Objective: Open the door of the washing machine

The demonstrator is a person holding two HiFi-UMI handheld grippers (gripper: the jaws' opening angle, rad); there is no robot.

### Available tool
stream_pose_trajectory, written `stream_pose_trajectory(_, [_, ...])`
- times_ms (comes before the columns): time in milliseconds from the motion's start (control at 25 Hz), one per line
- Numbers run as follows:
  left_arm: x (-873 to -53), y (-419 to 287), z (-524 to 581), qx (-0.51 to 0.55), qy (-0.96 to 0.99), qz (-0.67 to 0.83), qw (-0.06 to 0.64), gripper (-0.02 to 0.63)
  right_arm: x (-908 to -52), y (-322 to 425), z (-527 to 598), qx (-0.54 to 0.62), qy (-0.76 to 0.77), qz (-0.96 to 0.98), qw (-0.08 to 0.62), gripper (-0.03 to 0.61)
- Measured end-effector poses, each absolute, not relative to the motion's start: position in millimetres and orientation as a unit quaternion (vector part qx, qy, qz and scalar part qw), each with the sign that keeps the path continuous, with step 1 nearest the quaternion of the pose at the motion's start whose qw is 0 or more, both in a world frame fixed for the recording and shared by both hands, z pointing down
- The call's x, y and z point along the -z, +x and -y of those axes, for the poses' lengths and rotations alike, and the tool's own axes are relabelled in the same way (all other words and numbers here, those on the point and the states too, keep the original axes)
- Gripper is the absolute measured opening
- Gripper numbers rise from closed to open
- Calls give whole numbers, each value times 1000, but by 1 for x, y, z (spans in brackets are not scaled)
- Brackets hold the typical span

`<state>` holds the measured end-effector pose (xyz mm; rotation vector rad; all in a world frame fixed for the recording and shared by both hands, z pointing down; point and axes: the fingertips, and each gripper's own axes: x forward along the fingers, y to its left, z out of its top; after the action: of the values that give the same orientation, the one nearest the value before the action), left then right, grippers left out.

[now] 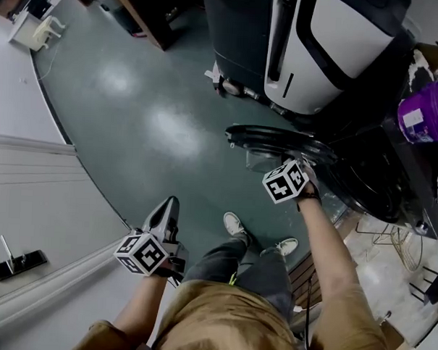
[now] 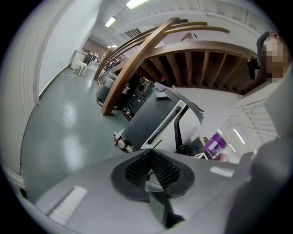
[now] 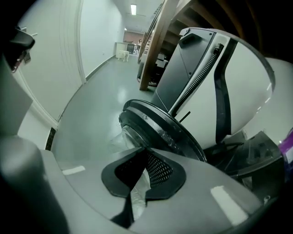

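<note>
The dark front-loading washing machine stands at the right of the head view. Its round door is swung out over the green floor, and in the right gripper view the door shows its black rim and clear window. My right gripper is at the door's near edge; in its own view the right gripper has its pads together just short of the rim, with nothing seen between them. Well left of the door, over the floor, my left gripper is shut and empty; its own view shows the left gripper closed.
A large grey-and-white machine stands just behind the door, seen too in the left gripper view. A purple jug rests on the washer's top. A white wall runs along the left. My shoes are below the door.
</note>
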<state>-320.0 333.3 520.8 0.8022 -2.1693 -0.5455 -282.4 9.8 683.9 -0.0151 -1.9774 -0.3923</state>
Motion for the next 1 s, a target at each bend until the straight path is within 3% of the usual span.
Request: stream_pose_trajectory(1000, [-425, -184, -89, 185, 466, 807, 313, 60, -489, 57, 147, 73, 195, 890, 405, 5])
